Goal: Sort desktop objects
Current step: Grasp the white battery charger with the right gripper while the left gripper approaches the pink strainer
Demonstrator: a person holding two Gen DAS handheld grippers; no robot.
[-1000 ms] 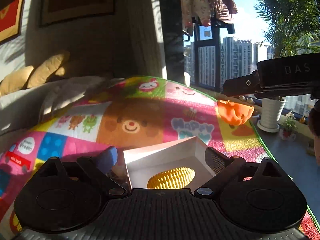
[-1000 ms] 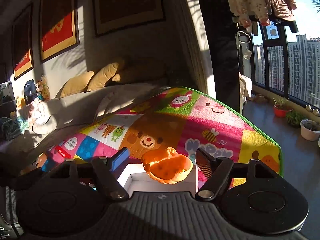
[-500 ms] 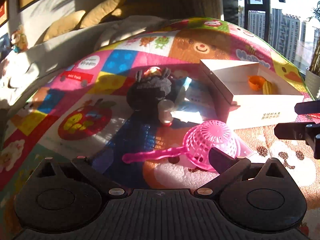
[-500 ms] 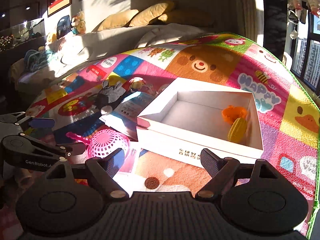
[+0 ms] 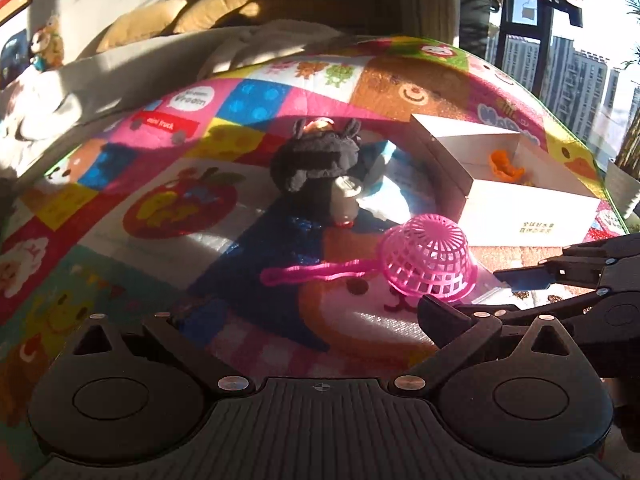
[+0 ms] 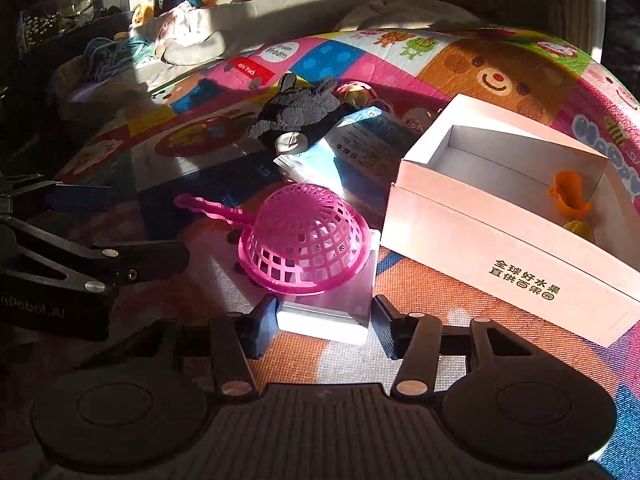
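A pink plastic strainer [image 6: 300, 240] lies upside down, partly on a white flat box [image 6: 332, 312], on the colourful play mat. My right gripper [image 6: 323, 320] is open, its fingers on either side of the white box's near end. A white cardboard box [image 6: 500, 248] at the right holds an orange toy [image 6: 568, 192] and a yellow corn toy [image 6: 578, 226]. A black plush toy [image 6: 296, 108] and a blue packet [image 6: 360, 144] lie behind. My left gripper [image 5: 304, 320] is open and empty, low over the mat, left of the strainer [image 5: 428, 260].
The mat [image 5: 160, 208] covers a low surface with its edge at the right. A sofa with yellow cushions [image 5: 180, 16] and stuffed toys stands behind. The right gripper's arm [image 5: 580, 280] reaches in at the right of the left wrist view.
Both grippers have come down from over the white cardboard box to the mat. The orange toy that the right gripper held now lies in the box. The right gripper now straddles the white flat box.
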